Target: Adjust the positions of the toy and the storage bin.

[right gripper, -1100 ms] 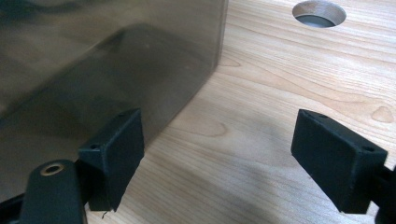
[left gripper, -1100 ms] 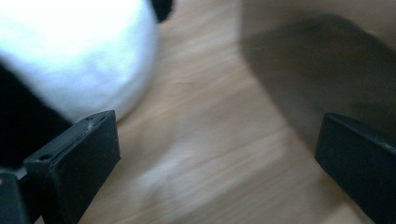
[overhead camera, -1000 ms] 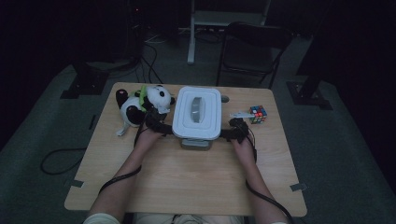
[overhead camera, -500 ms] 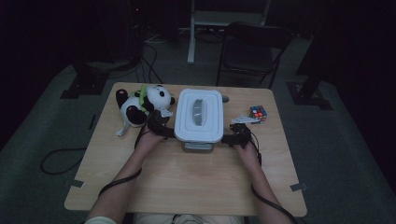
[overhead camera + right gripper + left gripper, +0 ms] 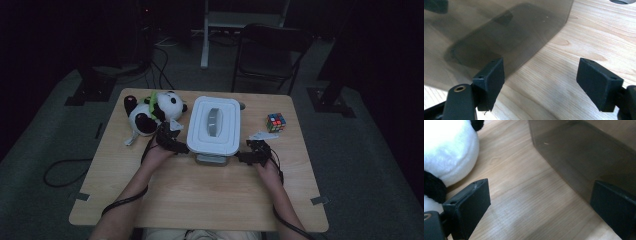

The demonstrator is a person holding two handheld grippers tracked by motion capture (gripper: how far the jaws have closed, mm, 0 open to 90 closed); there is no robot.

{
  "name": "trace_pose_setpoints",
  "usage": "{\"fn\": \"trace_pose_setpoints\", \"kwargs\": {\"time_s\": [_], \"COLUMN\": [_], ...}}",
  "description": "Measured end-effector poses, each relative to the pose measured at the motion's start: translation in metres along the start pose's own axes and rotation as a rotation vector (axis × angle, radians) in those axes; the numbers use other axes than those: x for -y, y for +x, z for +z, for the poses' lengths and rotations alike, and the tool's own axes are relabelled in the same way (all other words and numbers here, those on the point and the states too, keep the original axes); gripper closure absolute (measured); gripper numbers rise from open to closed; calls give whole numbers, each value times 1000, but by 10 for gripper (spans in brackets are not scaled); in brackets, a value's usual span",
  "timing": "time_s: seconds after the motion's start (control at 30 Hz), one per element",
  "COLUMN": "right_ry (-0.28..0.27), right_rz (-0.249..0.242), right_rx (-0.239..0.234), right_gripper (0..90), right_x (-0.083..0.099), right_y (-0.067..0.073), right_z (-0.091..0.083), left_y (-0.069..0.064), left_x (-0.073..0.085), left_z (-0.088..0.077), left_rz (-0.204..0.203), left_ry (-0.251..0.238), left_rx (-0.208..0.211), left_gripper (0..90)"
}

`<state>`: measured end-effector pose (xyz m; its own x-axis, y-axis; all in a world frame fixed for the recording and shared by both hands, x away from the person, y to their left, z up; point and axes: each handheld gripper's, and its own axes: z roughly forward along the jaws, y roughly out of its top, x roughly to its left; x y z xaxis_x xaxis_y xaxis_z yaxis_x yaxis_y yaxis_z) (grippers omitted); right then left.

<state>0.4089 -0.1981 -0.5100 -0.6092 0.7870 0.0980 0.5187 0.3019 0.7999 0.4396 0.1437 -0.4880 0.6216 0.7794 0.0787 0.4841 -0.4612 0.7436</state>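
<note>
High view has the lidded plastic box [image 5: 214, 129] sitting between both grippers; left gripper [image 5: 539, 207] and right gripper [image 5: 540, 83] gape wide, holding nothing. It's probably rigid, light and slick-walled, so grab under the lid's rim.

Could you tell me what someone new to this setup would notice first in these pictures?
Probably the white-lidded box in the middle of the wooden table, with the left gripper and right gripper open at its near corners. A panda toy lies left of it, a puzzle cube to its right.
</note>
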Motion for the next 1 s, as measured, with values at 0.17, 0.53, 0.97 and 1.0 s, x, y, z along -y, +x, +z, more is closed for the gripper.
{"fn": "trace_pose_setpoints", "kwargs": {"time_s": [0.17,0.53,0.97,1.0], "right_ry": [-24,-33,-43,-42], "right_rz": [24,124,141,134], "right_rx": [61,127,169,170], "right_gripper": [157,158,184,195], "right_x": [-3,-20,-35,-35], "right_y": [-8,-35,-38,-38], "right_z": [3,27,43,43], "left_y": [12,20,27,26], "left_x": [-2,-14,-27,-28], "left_z": [3,27,37,38], "left_rz": [-51,-83,-125,-126], "left_ry": [-28,-9,1,-1], "left_rx": [-57,-129,-173,-173], "left_gripper": [32,32,33,32]}}
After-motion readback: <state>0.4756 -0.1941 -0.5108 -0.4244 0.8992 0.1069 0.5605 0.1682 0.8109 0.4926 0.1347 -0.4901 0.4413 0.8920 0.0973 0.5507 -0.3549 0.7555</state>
